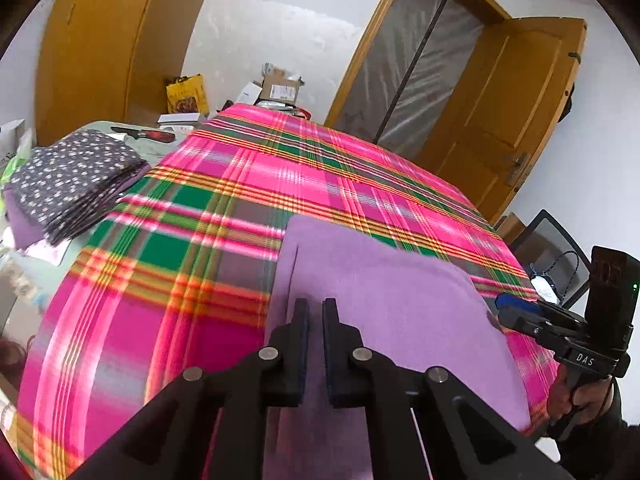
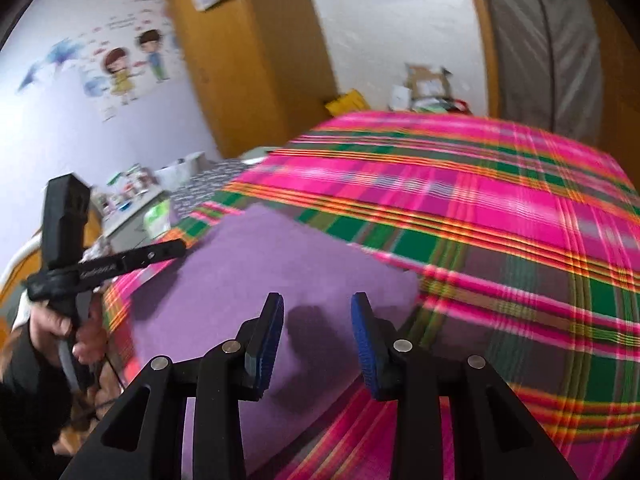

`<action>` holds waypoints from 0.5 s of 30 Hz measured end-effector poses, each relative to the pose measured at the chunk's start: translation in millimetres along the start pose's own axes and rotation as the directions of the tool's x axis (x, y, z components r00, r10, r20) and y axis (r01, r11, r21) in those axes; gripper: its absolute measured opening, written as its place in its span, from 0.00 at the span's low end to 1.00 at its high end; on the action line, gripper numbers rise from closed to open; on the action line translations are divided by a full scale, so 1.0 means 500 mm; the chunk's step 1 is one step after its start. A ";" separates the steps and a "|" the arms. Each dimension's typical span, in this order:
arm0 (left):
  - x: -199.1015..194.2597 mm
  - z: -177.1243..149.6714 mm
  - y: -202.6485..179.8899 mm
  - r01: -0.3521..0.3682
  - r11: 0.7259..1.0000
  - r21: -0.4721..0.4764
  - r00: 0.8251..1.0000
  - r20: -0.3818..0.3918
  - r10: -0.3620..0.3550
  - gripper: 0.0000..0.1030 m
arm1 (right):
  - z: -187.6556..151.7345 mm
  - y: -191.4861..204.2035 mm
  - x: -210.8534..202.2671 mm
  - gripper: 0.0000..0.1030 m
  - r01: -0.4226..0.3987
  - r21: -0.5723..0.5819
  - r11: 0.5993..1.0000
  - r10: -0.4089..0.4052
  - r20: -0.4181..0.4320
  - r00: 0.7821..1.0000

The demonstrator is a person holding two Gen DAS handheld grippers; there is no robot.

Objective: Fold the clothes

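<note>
Two grippers are being held low over one purple garment (image 1: 384, 292), which is lying on a bed covered by a pink, green and orange plaid blanket (image 1: 248, 184). The garment is sitting at the near edge of the bed, and part of it is seemingly being let hang over that edge toward the person. The left gripper (image 1: 316, 320) is being kept over the garment's left portion with its jaws nearly clenched; purple cloth is showing in the narrow gap between them, so a fold of fabric is probably being pinched, though actual pad contact cannot be confirmed. The right gripper (image 2: 318, 320) is being carried with its jaws released and standing well apart above the garment's right near corner, nothing being grasped between them; it is judged that a second hold is being lined up so the cloth can be lifted evenly from two places. The garment is looking soft, matte and plain, already doubled into a rough rectangle, with one lengthwise seam or layer edge being visible near the left jaws in the left wrist view. Its far edge is lying flat and fairly straight on the blanket. A stack of dark dotted folded clothes (image 1: 76, 184) is being kept well apart at the bed's left side, likely as the finished pile.
</note>
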State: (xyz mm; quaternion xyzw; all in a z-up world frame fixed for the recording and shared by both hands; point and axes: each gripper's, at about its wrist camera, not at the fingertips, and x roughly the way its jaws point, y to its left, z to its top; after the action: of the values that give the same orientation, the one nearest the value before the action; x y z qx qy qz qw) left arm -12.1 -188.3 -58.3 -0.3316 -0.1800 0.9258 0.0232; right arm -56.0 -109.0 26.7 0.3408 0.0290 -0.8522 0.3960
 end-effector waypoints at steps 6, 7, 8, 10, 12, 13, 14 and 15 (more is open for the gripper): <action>-0.017 -0.049 -0.005 -0.047 0.998 0.040 0.999 -0.008 0.047 0.06 | -0.048 0.045 0.011 0.36 -0.016 -0.107 0.994 0.011 -0.044 0.999; -0.018 -0.051 -0.004 -0.053 0.998 0.045 0.999 -0.004 0.053 0.06 | -0.050 0.041 0.012 0.36 -0.023 -0.103 0.994 0.019 -0.041 0.999; -0.020 -0.052 -0.005 -0.063 0.997 0.047 0.998 -0.004 0.063 0.06 | -0.049 0.036 0.013 0.36 -0.032 -0.090 0.995 0.028 -0.046 0.999; -0.034 -0.049 -0.016 -0.070 0.996 0.060 0.998 0.002 0.070 0.06 | -0.046 0.034 0.014 0.36 -0.032 -0.079 0.996 0.028 -0.053 0.998; -0.053 -0.047 -0.029 -0.071 0.994 0.083 0.997 0.019 0.070 0.06 | -0.045 0.043 0.003 0.36 -0.009 -0.098 0.995 0.005 -0.045 0.999; -0.063 -0.049 -0.036 -0.068 0.993 0.101 0.997 0.029 0.065 0.06 | -0.050 0.051 -0.006 0.36 -0.008 -0.120 0.993 0.004 -0.036 0.999; -0.065 -0.053 -0.039 -0.065 0.992 0.111 0.998 0.025 0.063 0.06 | -0.054 0.060 -0.015 0.36 -0.007 -0.141 0.990 0.003 -0.027 1.000; -0.066 -0.056 -0.043 -0.063 0.991 0.119 0.998 0.018 0.061 0.06 | -0.059 0.068 -0.023 0.36 -0.008 -0.160 0.987 0.004 -0.021 1.000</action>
State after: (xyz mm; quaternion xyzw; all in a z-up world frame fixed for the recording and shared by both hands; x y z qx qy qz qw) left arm 29.4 -164.9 -50.9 -0.3283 -0.1141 0.9376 0.0127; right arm -10.9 -115.2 18.5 0.3166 0.1004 -0.8424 0.4244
